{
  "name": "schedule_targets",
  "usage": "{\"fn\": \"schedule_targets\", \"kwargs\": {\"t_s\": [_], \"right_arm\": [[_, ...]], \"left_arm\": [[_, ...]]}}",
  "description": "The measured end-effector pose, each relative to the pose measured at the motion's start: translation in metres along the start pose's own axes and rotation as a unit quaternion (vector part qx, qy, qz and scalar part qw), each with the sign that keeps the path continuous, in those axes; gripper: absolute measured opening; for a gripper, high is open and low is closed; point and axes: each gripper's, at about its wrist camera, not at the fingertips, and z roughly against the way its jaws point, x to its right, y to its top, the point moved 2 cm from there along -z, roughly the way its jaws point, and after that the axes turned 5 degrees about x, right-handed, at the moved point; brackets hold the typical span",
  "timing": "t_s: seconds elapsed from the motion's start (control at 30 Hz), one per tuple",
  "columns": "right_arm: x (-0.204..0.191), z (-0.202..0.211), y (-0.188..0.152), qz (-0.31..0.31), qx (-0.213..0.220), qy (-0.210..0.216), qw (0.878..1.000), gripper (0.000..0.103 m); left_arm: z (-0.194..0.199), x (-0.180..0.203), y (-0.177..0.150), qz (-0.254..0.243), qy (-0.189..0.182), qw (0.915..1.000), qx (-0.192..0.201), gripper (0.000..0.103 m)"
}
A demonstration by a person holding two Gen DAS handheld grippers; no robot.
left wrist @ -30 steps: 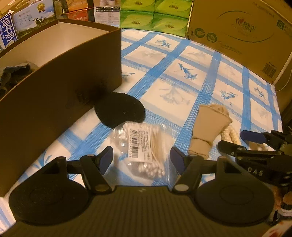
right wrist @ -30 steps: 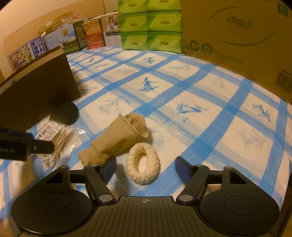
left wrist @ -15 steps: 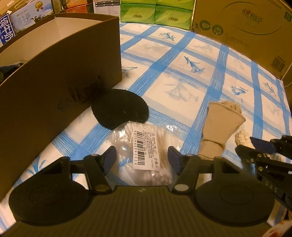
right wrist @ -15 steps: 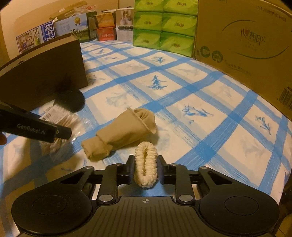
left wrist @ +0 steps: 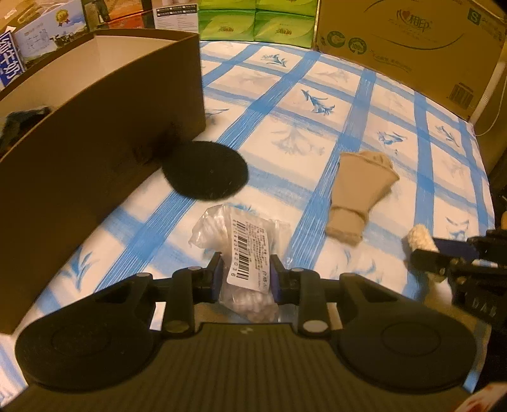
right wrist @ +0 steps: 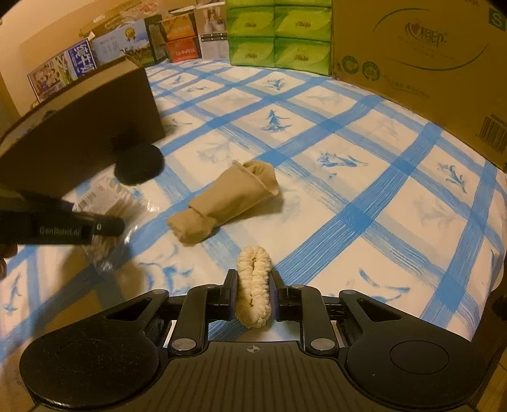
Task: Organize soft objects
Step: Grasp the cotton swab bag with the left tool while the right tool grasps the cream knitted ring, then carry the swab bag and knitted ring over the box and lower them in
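My left gripper (left wrist: 244,275) is shut on a clear bag of cotton swabs (left wrist: 244,244) with a barcode label, held just above the blue-checked cloth. My right gripper (right wrist: 253,290) is shut on a cream scrunchie (right wrist: 253,291), squeezed flat and lifted off the cloth. A rolled beige stocking (left wrist: 358,196) lies between them, also in the right wrist view (right wrist: 228,202). A black round pad (left wrist: 206,169) lies against the brown open box (left wrist: 95,133). The right gripper shows at the right edge of the left wrist view (left wrist: 424,250).
The brown box (right wrist: 79,133) stands at the left with something dark inside (left wrist: 19,120). A large cardboard carton (left wrist: 412,41) and green tissue packs (left wrist: 256,19) line the back edge. Printed boxes (right wrist: 95,57) stand at the back left.
Both grippers closed: the left on the cotton swab bag, the right on the scrunchie. Both have lifted and drawn back slightly from the cloth.
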Motion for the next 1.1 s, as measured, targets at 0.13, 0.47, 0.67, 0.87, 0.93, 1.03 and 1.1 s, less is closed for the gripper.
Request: {"fn": "schedule_targets", "kwargs": {"t_s": [0.13,0.47,0.67,0.87,0.93,1.03,1.1], "right_arm": [[-0.011,0.018,0.003,0.002,0.011,0.009,1.000,0.020],[-0.051,0.068,0.014,0.027,0.048,0.034,0.998,0.020],[-0.076,0.089,0.016,0.043,0.062,0.053,0.996,0.020],[-0.101,0.099,0.019,0.056,0.068,0.080,0.993,0.020],[-0.110,0.100,0.021,0.060,0.069,0.090,0.992,0.020],[-0.124,0.098,0.028,0.063,0.071,0.109,0.990,0.020],[-0.132,0.094,0.035,0.065,0.073,0.120,0.988,0.020]], "left_arm": [[0.024,-0.008,-0.008,0.009,0.002,0.9999,0.009,0.027],[0.101,-0.030,-0.017,0.026,0.010,0.9978,0.060,0.027],[0.141,-0.044,-0.025,0.042,0.017,0.9951,0.088,0.027],[0.174,-0.061,-0.028,0.056,0.032,0.9916,0.112,0.027],[0.184,-0.067,-0.027,0.060,0.038,0.9903,0.119,0.027],[0.194,-0.077,-0.022,0.065,0.046,0.9882,0.131,0.027],[0.198,-0.085,-0.017,0.068,0.051,0.9870,0.137,0.027]]}}
